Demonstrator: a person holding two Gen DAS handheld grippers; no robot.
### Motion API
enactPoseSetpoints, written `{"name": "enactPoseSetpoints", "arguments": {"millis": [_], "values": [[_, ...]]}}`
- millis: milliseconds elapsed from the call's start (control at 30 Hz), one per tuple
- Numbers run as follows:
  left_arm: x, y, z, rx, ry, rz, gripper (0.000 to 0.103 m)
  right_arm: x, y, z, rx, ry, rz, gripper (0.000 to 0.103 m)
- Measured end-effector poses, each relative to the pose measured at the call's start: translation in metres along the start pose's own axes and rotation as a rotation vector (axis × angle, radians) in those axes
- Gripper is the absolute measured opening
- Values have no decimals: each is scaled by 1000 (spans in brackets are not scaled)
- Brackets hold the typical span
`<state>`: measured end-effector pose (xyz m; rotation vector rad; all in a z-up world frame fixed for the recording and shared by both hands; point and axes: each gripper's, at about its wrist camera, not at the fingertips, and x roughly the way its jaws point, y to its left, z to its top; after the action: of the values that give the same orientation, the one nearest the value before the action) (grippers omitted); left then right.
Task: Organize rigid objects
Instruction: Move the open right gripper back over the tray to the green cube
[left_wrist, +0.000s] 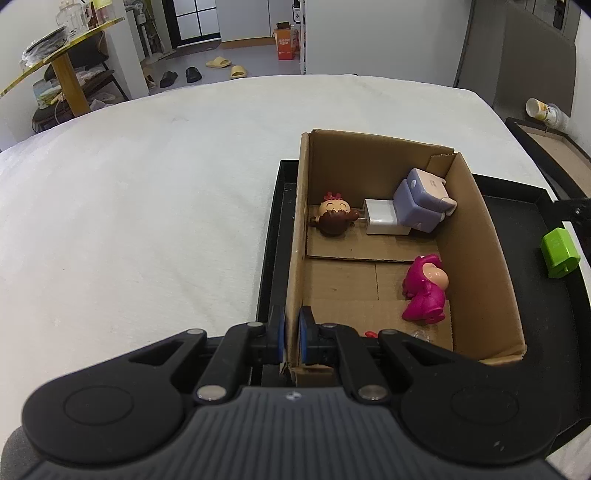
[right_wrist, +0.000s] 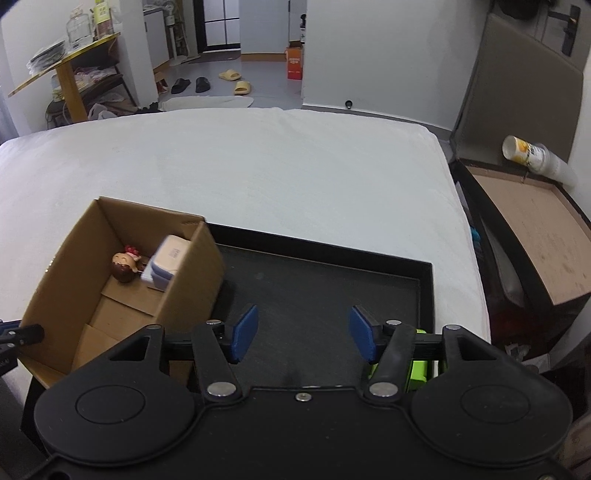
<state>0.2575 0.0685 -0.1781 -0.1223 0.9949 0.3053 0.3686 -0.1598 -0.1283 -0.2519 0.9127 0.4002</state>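
My left tool (left_wrist: 291, 338) pinches the brown cardboard box's (left_wrist: 476, 240) wall at lower centre; my right tool (right_wrist: 301, 334) gapes, released, over the black tray (right_wrist: 314, 295).

White bed (right_wrist: 258, 166) fills foreground; grey floor (right_wrist: 266, 83) beyond with 2 slipper pairs, yellow-topped table (left_wrist: 62, 48) far left, white walls, padded headboard (right_wrist: 517, 92) right.

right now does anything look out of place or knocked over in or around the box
One item sits outside: the green block lies on the black tray, not in the cardboard box. Inside, the pink figure lies on its side, and the purple case leans tilted over the white charger.
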Motion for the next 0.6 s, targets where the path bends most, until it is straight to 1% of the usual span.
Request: {"name": "enactPoseSetpoints", "arguments": {"millis": [600], "values": [[-1,-21,-4,71,-16,106,8,14,-68,-26,113,-7,-8,56]]}}
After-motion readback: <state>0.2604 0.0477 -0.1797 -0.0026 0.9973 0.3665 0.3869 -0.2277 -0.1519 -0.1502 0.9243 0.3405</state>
